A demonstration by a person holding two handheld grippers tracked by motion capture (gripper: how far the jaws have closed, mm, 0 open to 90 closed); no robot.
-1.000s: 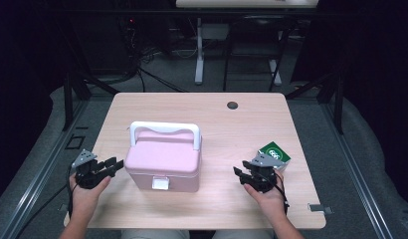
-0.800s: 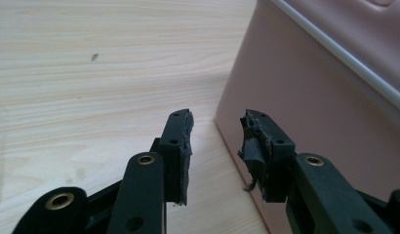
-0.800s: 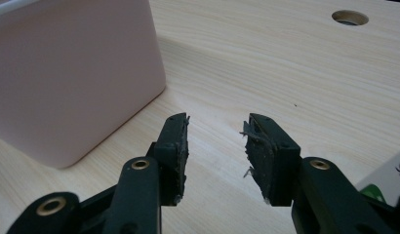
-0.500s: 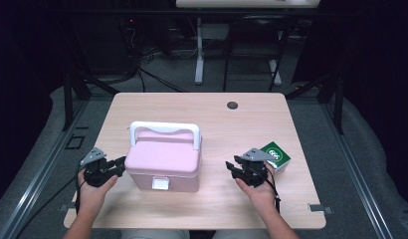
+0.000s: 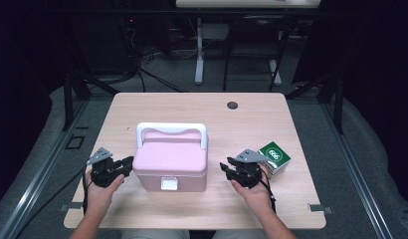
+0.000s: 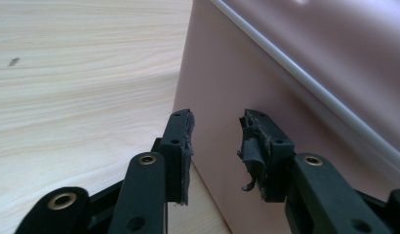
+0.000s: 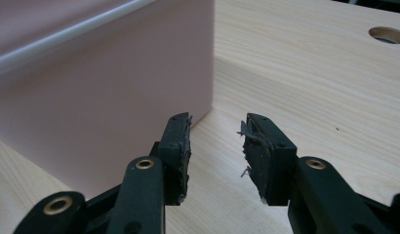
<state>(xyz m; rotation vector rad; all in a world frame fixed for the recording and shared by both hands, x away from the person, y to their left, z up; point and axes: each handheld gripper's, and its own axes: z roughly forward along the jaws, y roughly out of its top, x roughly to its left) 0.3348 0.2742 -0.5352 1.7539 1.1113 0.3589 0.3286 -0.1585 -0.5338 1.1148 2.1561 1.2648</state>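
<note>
In the high view, a pink box (image 5: 170,162) with a white handle (image 5: 172,130) and a small white latch (image 5: 167,184) on its near face sits at the centre of the frame, on the pale wood worktop (image 5: 252,124). The left tool (image 5: 123,166) lies at the lower left, just beside the box's left wall, gripped by the person's left hand (image 5: 99,191). The right tool (image 5: 228,169) lies at the lower right, near the box's right wall, gripped by the right hand (image 5: 254,191). Just right of that tool stands a small green and white carton (image 5: 274,157). A dark round hole (image 5: 232,105) marks the worktop toward the upper middle of the frame.

In the left gripper view, the left tool (image 6: 215,146) has its jaws parted with a clear gap and nothing between them; the pink wall fills the right side, a pale seam (image 6: 305,80) running diagonally across it. In the right gripper view, the right tool (image 7: 215,148) is likewise parted and empty, with the pink wall at the left of the frame and bare wood ahead; its pads (image 7: 254,156) are frayed.
</note>
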